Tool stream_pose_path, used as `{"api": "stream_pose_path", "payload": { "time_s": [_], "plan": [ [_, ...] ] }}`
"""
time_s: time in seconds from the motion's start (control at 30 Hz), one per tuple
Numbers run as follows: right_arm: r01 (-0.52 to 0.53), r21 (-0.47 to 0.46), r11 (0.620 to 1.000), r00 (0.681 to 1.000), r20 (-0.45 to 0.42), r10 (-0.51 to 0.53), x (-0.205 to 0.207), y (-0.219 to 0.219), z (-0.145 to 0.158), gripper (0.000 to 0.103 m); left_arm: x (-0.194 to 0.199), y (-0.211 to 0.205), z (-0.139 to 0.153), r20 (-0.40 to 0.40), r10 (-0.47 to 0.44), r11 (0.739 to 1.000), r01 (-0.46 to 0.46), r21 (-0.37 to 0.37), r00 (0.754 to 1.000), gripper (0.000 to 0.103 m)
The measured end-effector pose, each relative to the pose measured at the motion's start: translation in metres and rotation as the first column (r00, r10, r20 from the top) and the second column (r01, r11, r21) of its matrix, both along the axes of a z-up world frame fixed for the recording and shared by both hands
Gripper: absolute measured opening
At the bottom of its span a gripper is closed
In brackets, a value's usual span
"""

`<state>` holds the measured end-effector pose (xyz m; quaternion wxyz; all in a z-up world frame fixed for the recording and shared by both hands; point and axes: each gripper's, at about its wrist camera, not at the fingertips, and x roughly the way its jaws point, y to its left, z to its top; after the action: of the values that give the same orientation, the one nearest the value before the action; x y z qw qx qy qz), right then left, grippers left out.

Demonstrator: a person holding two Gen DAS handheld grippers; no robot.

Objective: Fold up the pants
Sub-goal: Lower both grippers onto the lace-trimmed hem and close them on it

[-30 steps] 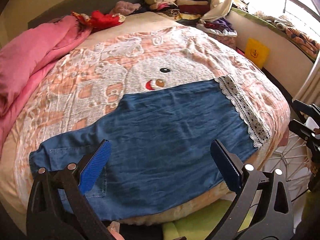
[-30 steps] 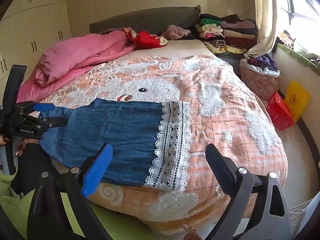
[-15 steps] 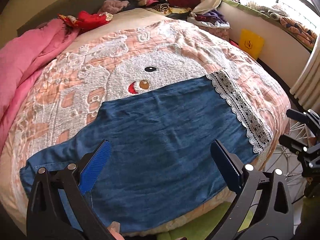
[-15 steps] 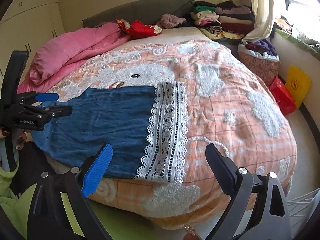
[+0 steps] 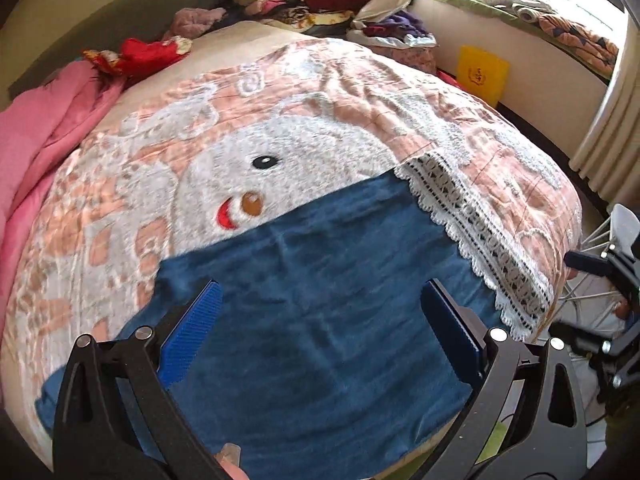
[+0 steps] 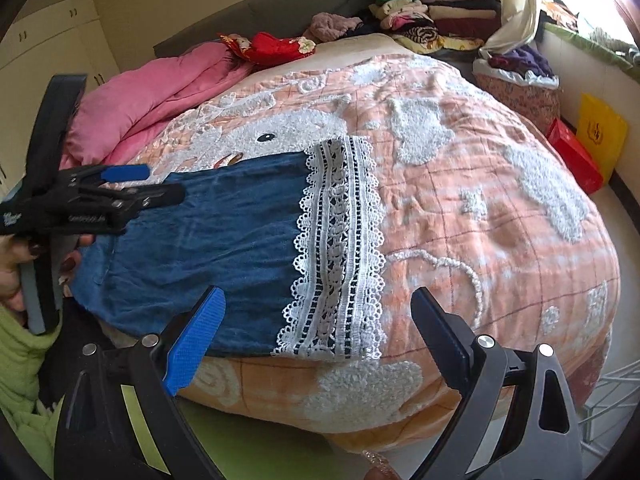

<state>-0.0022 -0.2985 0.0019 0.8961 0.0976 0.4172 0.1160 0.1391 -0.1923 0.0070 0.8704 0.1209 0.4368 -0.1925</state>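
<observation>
Blue denim pants point(image 5: 320, 280) with a white lace hem point(image 5: 480, 240) lie flat across the near edge of the bed. My left gripper point(image 5: 320, 320) hovers open above the middle of the denim, with nothing between its fingers. In the right wrist view the pants point(image 6: 224, 232) stretch leftward from the lace hem point(image 6: 340, 248). My right gripper point(image 6: 316, 332) is open just in front of the hem's near edge, holding nothing. The left gripper point(image 6: 160, 184), held by a hand, is over the waist end at the left.
An orange-and-white patterned blanket point(image 6: 480, 200) covers the bed. A pink quilt point(image 6: 152, 104) is bunched at the back left, with stacked folded clothes point(image 6: 432, 12) by the headboard. A yellow bag point(image 6: 600, 132) and a red box point(image 6: 572, 156) stand on the floor at the right.
Both grippers have moved forward and closer to the pants. The left one now hangs over the denim rather than at its near edge. The pants lie as before.
</observation>
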Motion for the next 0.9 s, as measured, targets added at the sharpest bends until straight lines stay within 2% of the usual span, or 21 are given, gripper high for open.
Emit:
{"api": "stream_pose_path", "payload": {
  "time_s": [0.23, 0.43, 0.57, 0.67, 0.73, 0.77, 0.83, 0.87, 0.9],
  "plan": [
    [0.014, 0.059, 0.998, 0.998, -0.059, -0.01, 0.005, 0.0, -0.017, 0.093, 0.037, -0.023, -0.002, -0.015, -0.075, 0.996, 0.074, -0.052, 0.997, 0.093],
    [0.028, 0.094, 0.995, 0.995, -0.099, -0.019, 0.012, -0.002, -0.032, 0.093, 0.06, -0.042, -0.019, -0.039, -0.128, 0.991, 0.126, -0.053, 0.991, 0.093],
    [0.038, 0.157, 0.987, 0.993, -0.116, -0.02, 0.014, -0.007, -0.042, 0.093, 0.072, -0.052, -0.031, -0.058, -0.166, 0.983, 0.161, -0.084, 0.984, 0.093],
    [0.039, 0.172, 0.984, 0.994, -0.112, -0.02, 0.014, -0.011, -0.042, 0.08, 0.081, -0.058, -0.036, -0.068, -0.189, 0.977, 0.181, -0.117, 0.98, 0.092],
    [0.032, 0.18, 0.983, 0.994, -0.104, -0.013, 0.014, -0.012, -0.04, 0.062, 0.085, -0.061, -0.039, -0.067, -0.199, 0.974, 0.189, -0.129, 0.978, 0.088],
    [0.018, 0.194, 0.981, 0.995, -0.097, 0.001, 0.014, -0.013, -0.039, 0.058, 0.088, -0.062, -0.041, -0.072, -0.207, 0.971, 0.196, -0.138, 0.976, 0.083],
    [-0.006, 0.205, 0.979, 0.996, -0.089, 0.025, 0.017, -0.012, -0.038, 0.058, 0.092, -0.064, -0.047, -0.086, -0.215, 0.969, 0.201, -0.146, 0.973, 0.073],
    [-0.012, 0.201, 0.98, 0.996, -0.089, 0.03, 0.018, -0.01, -0.039, 0.058, 0.093, -0.066, -0.051, -0.101, -0.222, 0.967, 0.206, -0.152, 0.97, 0.059],
    [-0.014, 0.198, 0.98, 0.995, -0.092, 0.033, 0.02, -0.009, -0.041, 0.058, 0.095, -0.067, -0.054, -0.116, -0.23, 0.964, 0.211, -0.161, 0.966, 0.05]
  ]
}}
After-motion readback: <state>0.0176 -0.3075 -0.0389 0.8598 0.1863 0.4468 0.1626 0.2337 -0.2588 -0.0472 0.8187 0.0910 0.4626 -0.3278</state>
